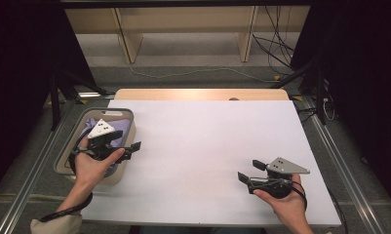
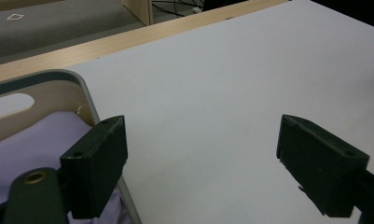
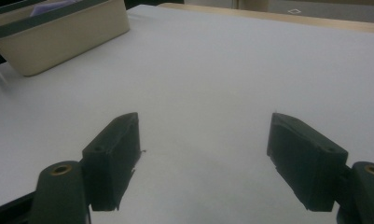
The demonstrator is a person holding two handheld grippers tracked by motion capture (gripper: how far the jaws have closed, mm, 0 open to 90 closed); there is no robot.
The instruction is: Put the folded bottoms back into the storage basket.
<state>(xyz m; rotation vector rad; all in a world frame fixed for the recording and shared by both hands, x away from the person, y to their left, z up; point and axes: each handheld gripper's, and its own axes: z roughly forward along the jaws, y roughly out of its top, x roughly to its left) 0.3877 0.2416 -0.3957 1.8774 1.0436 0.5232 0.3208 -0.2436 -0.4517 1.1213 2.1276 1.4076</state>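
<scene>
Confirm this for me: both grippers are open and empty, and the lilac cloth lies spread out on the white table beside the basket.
Not quite. The lilac cloth lies inside the basket, not on the white table; the high view shows it, and the left gripper view does too. The rest holds: the left gripper and the right gripper are both open and empty.

The white table takes up the middle of the high view, with a bare wooden strip along its far edge. Beyond it, at the upper middle, stands a pale wooden shelf on grey floor. Black cables trail at the upper right.
</scene>
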